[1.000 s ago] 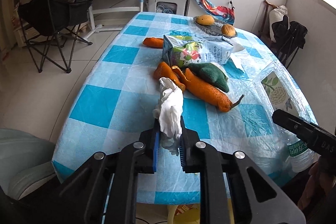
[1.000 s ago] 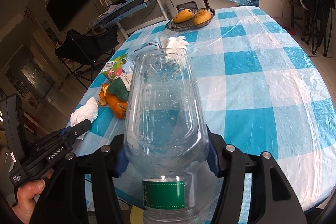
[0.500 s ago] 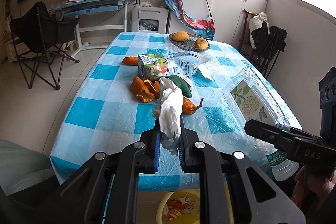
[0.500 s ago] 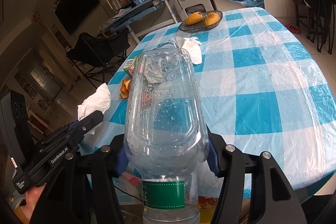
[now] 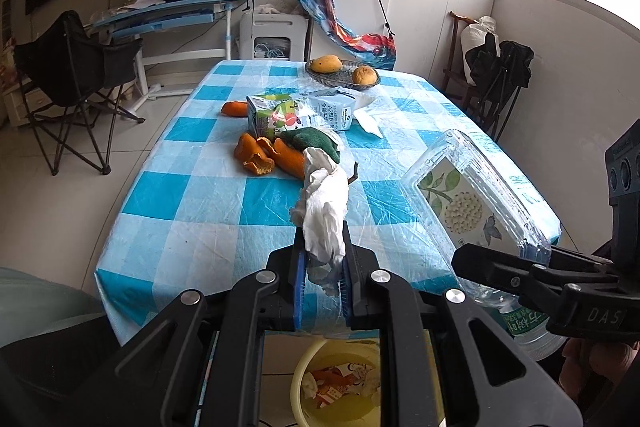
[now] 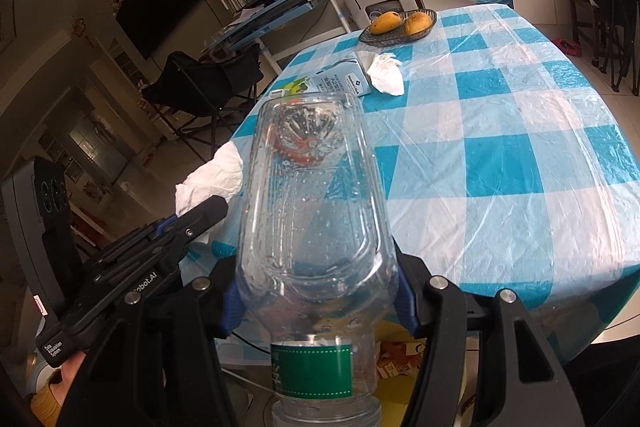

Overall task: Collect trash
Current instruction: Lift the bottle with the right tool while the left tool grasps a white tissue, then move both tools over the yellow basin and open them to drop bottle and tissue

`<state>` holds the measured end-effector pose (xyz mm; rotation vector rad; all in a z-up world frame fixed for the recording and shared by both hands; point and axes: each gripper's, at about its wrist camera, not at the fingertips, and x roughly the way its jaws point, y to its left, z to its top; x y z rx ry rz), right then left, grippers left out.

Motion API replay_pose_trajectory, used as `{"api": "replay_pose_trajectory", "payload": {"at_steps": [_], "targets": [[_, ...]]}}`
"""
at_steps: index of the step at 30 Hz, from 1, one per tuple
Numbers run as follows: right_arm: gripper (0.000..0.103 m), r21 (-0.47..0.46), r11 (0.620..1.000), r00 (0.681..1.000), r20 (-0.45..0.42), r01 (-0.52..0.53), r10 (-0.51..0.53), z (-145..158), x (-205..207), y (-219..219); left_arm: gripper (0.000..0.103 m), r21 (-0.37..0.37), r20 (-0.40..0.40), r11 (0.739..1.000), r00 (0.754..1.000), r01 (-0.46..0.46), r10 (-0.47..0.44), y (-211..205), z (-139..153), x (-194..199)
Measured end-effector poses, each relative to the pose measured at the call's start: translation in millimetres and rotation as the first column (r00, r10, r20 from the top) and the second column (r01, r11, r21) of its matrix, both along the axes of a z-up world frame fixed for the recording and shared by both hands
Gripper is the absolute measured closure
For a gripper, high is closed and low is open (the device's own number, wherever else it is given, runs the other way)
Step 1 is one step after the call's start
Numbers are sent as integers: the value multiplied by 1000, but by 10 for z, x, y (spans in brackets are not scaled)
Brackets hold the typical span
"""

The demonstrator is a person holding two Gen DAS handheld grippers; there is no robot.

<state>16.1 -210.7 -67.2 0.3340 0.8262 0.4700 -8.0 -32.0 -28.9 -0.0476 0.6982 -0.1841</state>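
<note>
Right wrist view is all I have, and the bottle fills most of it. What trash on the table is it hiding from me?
Observer: Behind the bottle, the left wrist view shows orange peels lying beside a juice carton.
Operator: Where is the bin?
Observer: A yellow bin stands on the floor past the table's near edge, right below the left claw, with scraps in it.
Operator: Does that claw have its tissue properly?
Observer: Yes, both blue pads pinch the tissue, and most of it stands above them.
</note>
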Motion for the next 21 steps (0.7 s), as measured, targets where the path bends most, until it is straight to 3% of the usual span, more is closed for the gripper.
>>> {"api": "replay_pose_trajectory", "payload": {"at_steps": [14,21], "targets": [[45,7,998,991,-122,-61,62,-201,-279,114,89,37,-45,998,998,53,-52,-134,-63,-257],[37,1,999,989,-142,-34,34,-228,-339,34,89,34,-123,995,989,89,-84,-185,-184,-371]]}}
